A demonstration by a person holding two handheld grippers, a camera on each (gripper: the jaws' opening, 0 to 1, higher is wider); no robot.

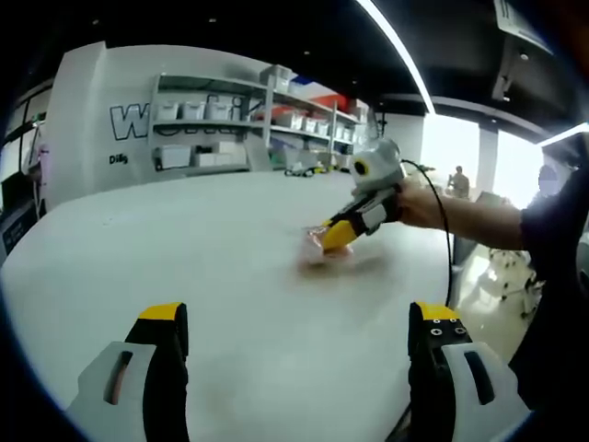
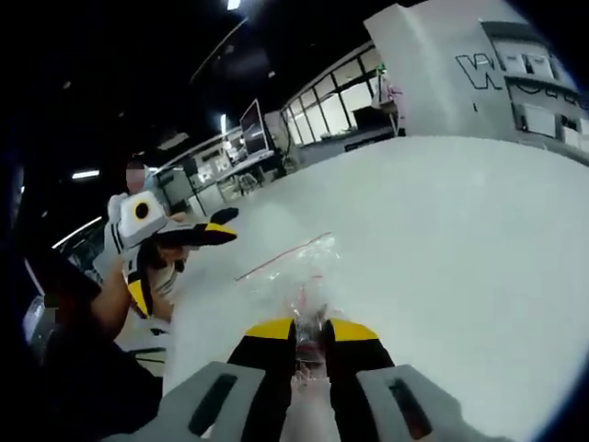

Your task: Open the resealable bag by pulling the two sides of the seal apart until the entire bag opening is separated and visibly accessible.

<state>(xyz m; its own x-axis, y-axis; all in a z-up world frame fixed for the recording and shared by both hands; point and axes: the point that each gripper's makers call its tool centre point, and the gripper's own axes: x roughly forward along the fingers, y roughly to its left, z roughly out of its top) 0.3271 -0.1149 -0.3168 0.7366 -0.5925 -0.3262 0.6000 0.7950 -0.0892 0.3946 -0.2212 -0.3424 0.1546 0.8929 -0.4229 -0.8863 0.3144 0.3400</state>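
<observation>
A clear resealable bag [image 2: 293,272] with a thin red seal strip [image 2: 281,258] lies flat on the white table [image 2: 460,230]. My right gripper [image 2: 311,333] is shut on the bag's near edge, the plastic pinched between its yellow tips. In the left gripper view, that right gripper [image 1: 333,238] is held by a hand at the bag [image 1: 320,247], out past the table's middle. My left gripper [image 1: 301,318] hovers over the table short of the bag, jaws wide apart with nothing between them. It also appears at the left of the right gripper view as the left gripper [image 2: 182,265].
The white table [image 1: 184,239] is broad and bare around the bag. Shelves with white bins [image 1: 239,120] and a lettered white wall stand behind it. A person's arm [image 1: 469,216] and a black cable reach in from the right. Desks and windows lie beyond the table's edge.
</observation>
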